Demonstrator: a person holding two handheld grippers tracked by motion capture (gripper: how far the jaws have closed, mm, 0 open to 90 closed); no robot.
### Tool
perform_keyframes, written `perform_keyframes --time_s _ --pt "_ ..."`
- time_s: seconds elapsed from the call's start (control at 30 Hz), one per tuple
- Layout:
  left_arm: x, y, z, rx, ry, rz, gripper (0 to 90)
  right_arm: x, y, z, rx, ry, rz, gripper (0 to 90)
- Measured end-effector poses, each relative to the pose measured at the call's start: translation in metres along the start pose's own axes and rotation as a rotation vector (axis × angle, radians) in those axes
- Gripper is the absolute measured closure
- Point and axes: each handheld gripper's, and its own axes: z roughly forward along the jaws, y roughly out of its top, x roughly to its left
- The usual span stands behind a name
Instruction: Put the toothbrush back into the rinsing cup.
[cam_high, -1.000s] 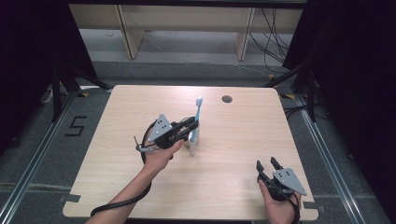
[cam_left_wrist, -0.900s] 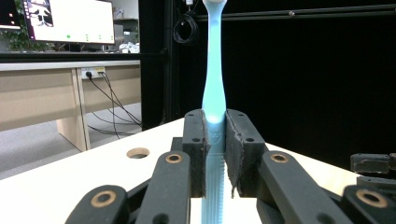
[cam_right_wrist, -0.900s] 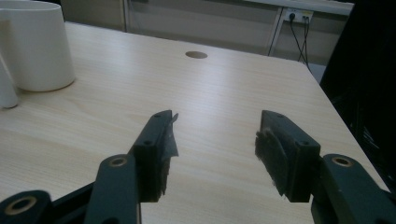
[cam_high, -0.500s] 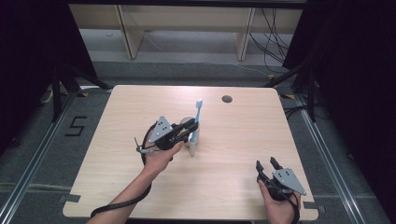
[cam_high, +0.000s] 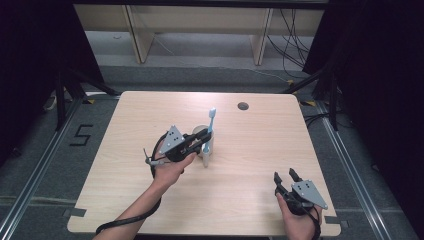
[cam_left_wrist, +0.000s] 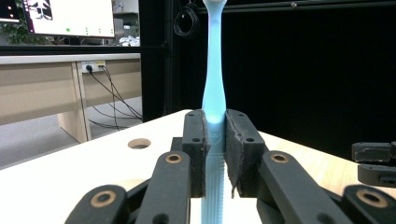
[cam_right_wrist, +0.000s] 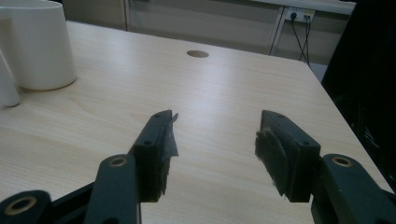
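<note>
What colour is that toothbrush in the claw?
Light blue. The toothbrush shows best in the left gripper view.

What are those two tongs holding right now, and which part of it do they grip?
The left tongs clamp a light blue toothbrush upright by the ribbed lower part of its handle. The right tongs are open and hold nothing.

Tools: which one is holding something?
The left tool, shut on the upright blue toothbrush by the white cup. The right tool sits open, with nothing between its jaws.
</note>
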Motion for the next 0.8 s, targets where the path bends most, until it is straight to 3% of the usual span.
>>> perform_keyframes --time_s 0.17,0.2,0.3,0.47,0.8 --pt "0.000 -0.002 -0.001 0.008 0.000 0.004 77.8 -0.001 0.000 0.000 0.001 0.008 -0.007 46.4" --pt "0.000 -0.002 -0.001 0.011 0.002 0.001 77.7 0.001 0.000 -0.001 0.014 0.005 0.019 46.3" --pt "0.000 -0.004 -0.003 0.026 0.002 0.010 75.5 -0.001 0.000 0.000 0.007 0.011 -0.001 46.3" --pt "-0.001 -0.006 -0.010 0.058 0.002 0.045 64.6 -0.001 0.000 0.000 0.007 0.011 -0.001 46.3" --pt "-0.005 -0.004 -0.022 0.088 0.001 0.062 44.2 0.001 0.000 0.000 0.009 0.009 -0.002 46.2"
